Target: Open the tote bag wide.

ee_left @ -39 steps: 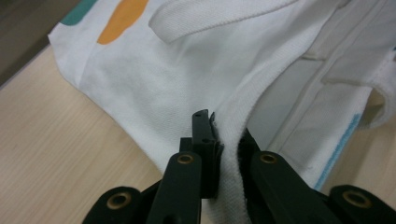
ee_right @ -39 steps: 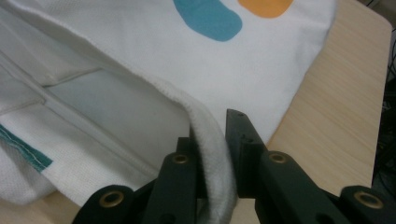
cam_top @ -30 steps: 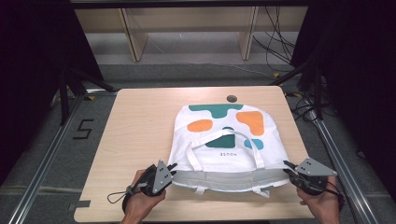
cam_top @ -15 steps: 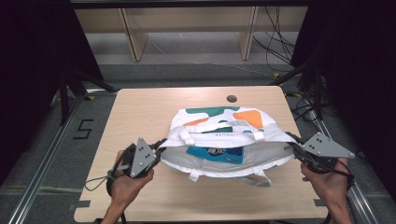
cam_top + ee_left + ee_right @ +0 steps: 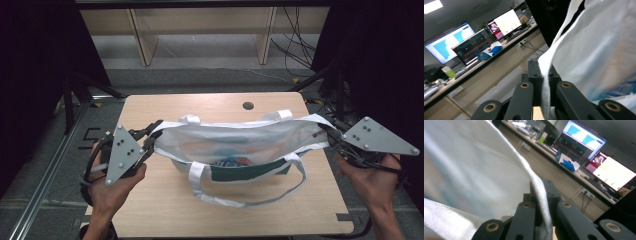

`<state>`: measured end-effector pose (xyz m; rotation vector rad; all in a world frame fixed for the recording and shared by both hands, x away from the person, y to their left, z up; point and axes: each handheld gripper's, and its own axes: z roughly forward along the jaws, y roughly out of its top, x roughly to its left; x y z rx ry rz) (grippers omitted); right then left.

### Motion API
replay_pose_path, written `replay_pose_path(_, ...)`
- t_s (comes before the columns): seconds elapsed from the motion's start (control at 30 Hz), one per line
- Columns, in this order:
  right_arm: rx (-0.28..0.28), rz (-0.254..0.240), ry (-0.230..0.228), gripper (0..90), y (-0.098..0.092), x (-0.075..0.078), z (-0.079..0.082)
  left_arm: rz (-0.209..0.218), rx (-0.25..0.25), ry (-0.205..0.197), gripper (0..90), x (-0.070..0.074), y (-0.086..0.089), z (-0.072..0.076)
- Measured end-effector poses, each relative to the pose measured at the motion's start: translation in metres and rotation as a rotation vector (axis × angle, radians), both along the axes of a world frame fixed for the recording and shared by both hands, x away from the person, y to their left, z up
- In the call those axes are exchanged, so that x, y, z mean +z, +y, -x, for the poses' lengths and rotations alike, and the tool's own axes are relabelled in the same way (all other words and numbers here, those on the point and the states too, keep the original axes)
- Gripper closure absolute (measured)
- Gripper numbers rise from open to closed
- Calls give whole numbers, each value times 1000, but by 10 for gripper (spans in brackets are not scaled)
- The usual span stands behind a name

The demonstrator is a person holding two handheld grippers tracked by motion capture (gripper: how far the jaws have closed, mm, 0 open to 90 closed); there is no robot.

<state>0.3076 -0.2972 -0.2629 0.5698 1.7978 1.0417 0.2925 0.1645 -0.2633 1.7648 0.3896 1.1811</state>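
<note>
You held the tote bag (image 5: 235, 145) stretched above the table (image 5: 165, 107) centre, its body sagging toward the near edge. Left gripper (image 5: 150, 135) and right gripper (image 5: 327, 134) were each clamped on the rim hem. The cloth looked light, limp and non-slippery; the stitched hem seemed the soundest hold.

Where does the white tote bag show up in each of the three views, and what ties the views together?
High view: the tote bag is at the table's middle, stretched between the left gripper and right gripper.
Left gripper view: it covers the right side, its hem pinched between the jaws.
Right gripper view: it covers the left side, its hem pinched likewise.
Shared landmark: the bag's woven top hem.
</note>
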Motion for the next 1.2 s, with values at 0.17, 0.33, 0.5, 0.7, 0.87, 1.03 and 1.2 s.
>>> replay_pose_path(0.17, 3, -10, 3, 884, 3, 4, -12, 91, 3, 73, 867, -3, 1, -16)
replay_pose_path(0.33, 2, -41, 64, 883, 3, -16, -31, 178, -10, 185, 864, -33, 4, -39)
replay_pose_path(0.5, -7, -35, 86, 882, 5, -28, -37, 213, -26, 252, 860, -49, 7, -48)
replay_pose_path(0.7, -2, -13, 139, 882, 5, -41, -39, 222, -19, 342, 854, -79, 5, -54)
replay_pose_path(0.87, 3, -17, 170, 880, 4, -60, -40, 198, -8, 403, 850, -100, 2, -63)
replay_pose_path(1.03, -28, -32, 174, 879, 3, -77, -43, 230, 0, 454, 844, -114, -1, -77)
replay_pose_path(1.2, -54, -34, 245, 879, 1, -100, -55, 175, 17, 493, 839, -133, -7, -87)
